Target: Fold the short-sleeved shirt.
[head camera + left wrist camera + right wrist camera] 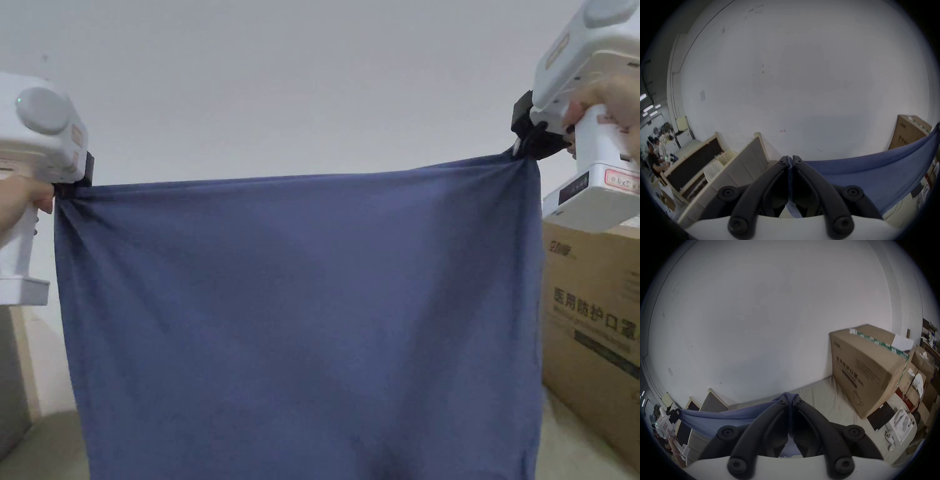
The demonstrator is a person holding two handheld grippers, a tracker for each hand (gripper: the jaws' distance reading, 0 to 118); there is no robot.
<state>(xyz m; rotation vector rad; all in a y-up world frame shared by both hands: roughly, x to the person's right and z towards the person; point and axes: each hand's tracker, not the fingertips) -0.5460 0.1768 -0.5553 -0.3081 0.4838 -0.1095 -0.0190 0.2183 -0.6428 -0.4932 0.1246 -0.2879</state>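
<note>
Shirt (300, 312), one, hangs pinched by left tool (70, 189) and right tool (527, 149).

Blue shirt (300, 325) hangs stretched flat in the air, top edge taut.

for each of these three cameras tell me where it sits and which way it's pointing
Head view: on the person's head, facing the wall; blue shirt hangs between left tool and right tool; hands show.
Left gripper view: behind its own jaws, shut on the shirt's corner.
Right gripper view: likewise.
Shared: shirt, cardboard box.
</note>
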